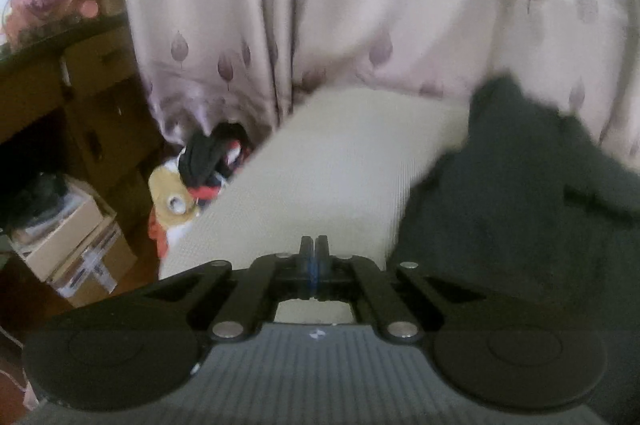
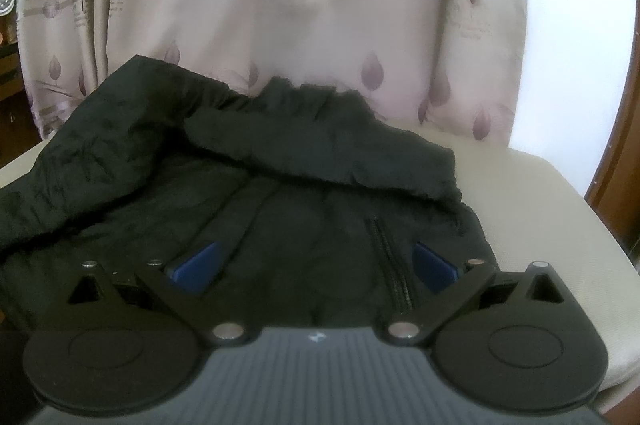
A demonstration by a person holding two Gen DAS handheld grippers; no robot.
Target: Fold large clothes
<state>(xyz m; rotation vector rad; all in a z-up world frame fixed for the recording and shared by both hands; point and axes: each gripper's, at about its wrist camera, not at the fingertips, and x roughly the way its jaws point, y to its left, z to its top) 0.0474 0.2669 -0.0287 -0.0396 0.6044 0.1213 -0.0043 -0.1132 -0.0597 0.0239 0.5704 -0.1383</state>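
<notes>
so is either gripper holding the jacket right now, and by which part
Nothing is held. The left gripper is shut on nothing above the cushion; the right gripper is open over the black jacket.

Your left wrist view is smeared with motion blur: the black jacket (image 1: 520, 193) runs off the right edge, and the heap of things (image 1: 200, 177) beside the bed (image 1: 320, 165) is unreadable. In the right wrist view the jacket (image 2: 280, 185) is cut off at the left edge and hidden under your right gripper (image 2: 316, 261).
</notes>
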